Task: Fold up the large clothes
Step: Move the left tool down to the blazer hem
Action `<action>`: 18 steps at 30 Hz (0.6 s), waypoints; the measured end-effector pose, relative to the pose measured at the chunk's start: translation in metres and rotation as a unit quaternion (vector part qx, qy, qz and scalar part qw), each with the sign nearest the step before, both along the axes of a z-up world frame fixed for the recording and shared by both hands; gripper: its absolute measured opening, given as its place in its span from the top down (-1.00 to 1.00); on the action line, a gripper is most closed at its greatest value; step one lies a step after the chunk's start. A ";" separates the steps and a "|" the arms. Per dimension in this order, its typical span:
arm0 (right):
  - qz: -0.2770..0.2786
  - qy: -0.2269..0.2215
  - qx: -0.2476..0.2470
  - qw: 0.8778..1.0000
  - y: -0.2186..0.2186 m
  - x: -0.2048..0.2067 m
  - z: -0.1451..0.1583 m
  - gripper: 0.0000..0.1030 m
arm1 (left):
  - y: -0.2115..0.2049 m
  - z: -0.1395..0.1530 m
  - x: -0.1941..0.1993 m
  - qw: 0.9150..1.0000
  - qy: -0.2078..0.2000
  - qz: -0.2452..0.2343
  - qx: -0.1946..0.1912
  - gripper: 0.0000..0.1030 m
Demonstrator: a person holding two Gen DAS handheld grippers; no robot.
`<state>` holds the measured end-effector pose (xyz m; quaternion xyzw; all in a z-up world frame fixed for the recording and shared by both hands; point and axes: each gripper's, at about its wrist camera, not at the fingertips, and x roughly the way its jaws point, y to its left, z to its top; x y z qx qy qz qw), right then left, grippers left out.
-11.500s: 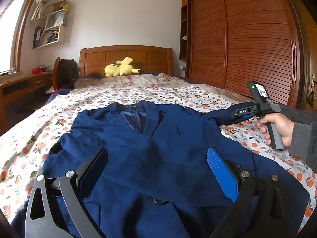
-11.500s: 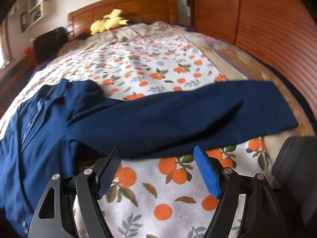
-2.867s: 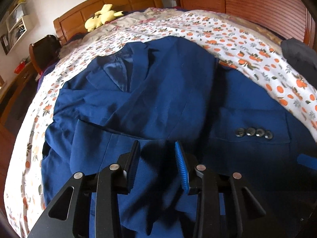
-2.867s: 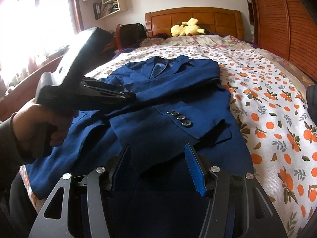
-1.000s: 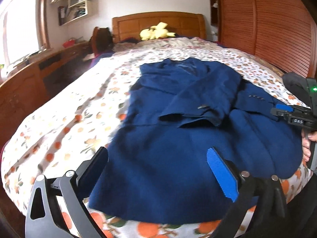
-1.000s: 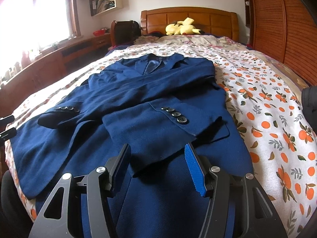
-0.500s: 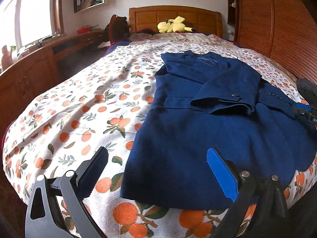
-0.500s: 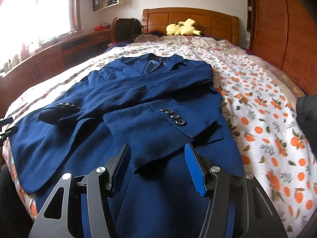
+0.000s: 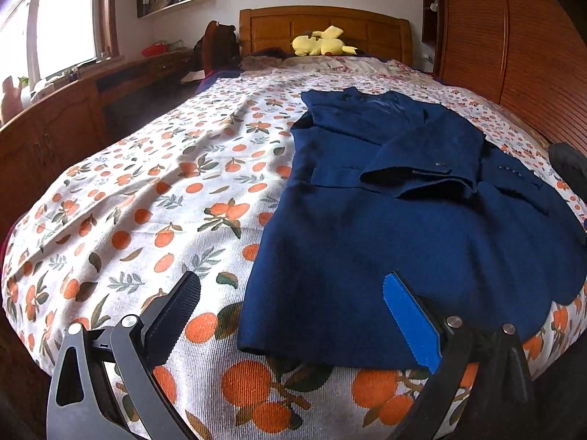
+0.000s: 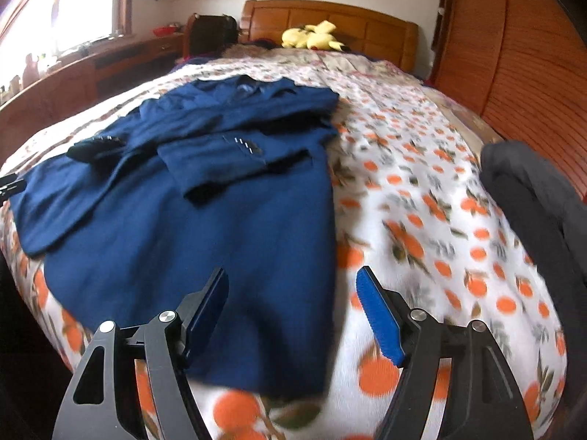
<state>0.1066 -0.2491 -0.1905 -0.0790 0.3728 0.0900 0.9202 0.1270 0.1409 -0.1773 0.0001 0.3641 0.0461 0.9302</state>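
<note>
Left gripper (image 9: 290,300) is tilted downward with its jaws spread wide, one black pad on the left and a blue ribbed pad (image 9: 411,326) on the right, nothing pinched between them. Right gripper (image 10: 291,297) is angled down about the same, and its jaws are opening right now, also with nothing clamped between the pads. Its blue pad (image 10: 378,315) sits on the right side too. From the right wrist view, the left gripper's tip (image 10: 11,187) just pokes in at the far left edge.
</note>
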 end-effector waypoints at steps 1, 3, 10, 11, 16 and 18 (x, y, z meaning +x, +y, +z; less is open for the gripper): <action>-0.002 0.005 0.000 1.000 -0.003 -0.002 -0.003 -0.34 | -0.001 -0.001 0.001 1.000 0.001 0.000 0.001 -0.95; -0.004 0.008 -0.002 1.000 -0.002 -0.004 -0.006 -0.34 | -0.002 -0.002 0.002 1.000 0.005 -0.001 0.001 -0.95; 0.016 0.026 0.007 1.000 0.010 -0.006 -0.005 0.06 | -0.001 -0.004 0.004 1.000 0.010 -0.005 -0.003 -0.95; 0.020 0.024 0.008 0.999 0.013 -0.007 -0.003 0.08 | 0.000 -0.004 0.004 1.000 0.011 -0.005 -0.004 -0.95; 0.024 0.020 0.009 0.999 0.018 -0.010 0.004 0.10 | 0.003 -0.007 0.002 1.000 0.015 -0.005 -0.012 -0.95; 0.025 0.020 0.003 0.999 0.020 -0.011 0.004 0.09 | 0.004 -0.008 -0.001 1.000 0.015 -0.007 -0.019 -0.95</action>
